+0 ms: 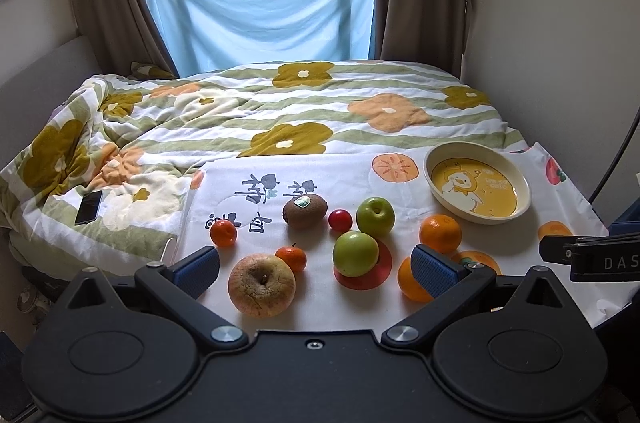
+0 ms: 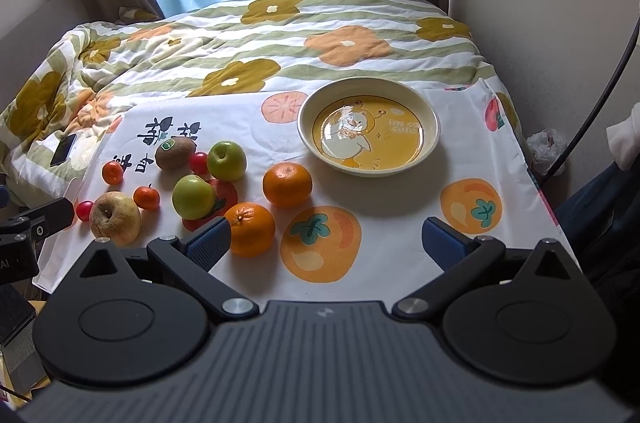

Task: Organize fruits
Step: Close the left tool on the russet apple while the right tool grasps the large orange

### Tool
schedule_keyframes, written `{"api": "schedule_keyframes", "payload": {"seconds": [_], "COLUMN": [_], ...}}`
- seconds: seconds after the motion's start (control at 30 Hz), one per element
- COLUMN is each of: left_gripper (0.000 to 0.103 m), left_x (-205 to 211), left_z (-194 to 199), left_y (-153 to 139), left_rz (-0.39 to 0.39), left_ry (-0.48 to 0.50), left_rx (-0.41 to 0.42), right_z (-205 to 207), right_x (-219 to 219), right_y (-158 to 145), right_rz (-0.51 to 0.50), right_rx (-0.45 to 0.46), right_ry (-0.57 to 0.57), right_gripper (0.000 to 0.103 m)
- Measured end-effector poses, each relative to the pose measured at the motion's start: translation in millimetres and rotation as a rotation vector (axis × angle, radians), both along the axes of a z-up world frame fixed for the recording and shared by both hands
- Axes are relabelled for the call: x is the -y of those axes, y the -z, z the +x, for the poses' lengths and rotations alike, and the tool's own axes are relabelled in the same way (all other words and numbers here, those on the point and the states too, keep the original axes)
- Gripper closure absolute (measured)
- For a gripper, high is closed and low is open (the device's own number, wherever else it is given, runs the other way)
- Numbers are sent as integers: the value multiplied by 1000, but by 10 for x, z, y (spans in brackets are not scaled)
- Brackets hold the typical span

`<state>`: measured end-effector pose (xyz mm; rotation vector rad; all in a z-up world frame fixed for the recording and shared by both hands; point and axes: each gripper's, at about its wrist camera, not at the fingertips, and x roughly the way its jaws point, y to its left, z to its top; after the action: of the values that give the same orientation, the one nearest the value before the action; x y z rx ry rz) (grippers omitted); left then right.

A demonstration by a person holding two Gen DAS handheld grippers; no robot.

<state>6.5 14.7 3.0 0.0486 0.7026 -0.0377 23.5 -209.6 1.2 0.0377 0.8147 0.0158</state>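
1. Right wrist view shows the fruits loose on the printed cloth (image 2: 400,223), none yet in the duck-print dish (image 2: 424,143), which sits bare at about 1 o'clock from the cluster; it is probably the collecting spot.
2. Two oranges (image 2: 287,184) lie nearest the dish, the nearer one (image 2: 250,230) just beside the right gripper's (image 2: 326,243) left pad.
3. Two green apples (image 2: 226,160) sit at 10 o'clock of the oranges, with a kiwi (image 2: 175,153) and a cherry tomato (image 2: 199,162) beyond them.
4. Farther left lie two small tangerines (image 2: 146,198) and a wrinkled pale apple (image 2: 115,218).
5. Right gripper's tongs are released, spread wide, holding nothing, over bare cloth at 6 o'clock of the dish.
6. Left gripper (image 1: 316,269) is likewise spread and empty; the pale apple lies between its pads, seemingly untouched, so it looks like the first pick.
7. A phone (image 1: 89,207) rests on the quilt (image 1: 280,103) at 9 o'clock, well apart.
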Motion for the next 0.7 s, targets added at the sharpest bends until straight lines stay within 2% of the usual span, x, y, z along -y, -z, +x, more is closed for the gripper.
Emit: {"api": "schedule_keyframes", "payload": {"seconds": [0.13,0.27,0.7], "left_gripper": [0,0,0], "left_x": [-60,-138,-419], "left_z": [55,139,619], "left_y": [72,212,934], "left_rz": [32,39,104], "left_ry": [29,61,103], "left_rx": [-5,-20,-66], "right_z": [30,83,467], "right_x": [-137,-203,-528], "right_y": [142,289,969], "right_rz": [17,82,92], "right_rx": [-2,-23,-79], "right_ry": [-16,-15,-24], "right_gripper": [0,0,0]}}
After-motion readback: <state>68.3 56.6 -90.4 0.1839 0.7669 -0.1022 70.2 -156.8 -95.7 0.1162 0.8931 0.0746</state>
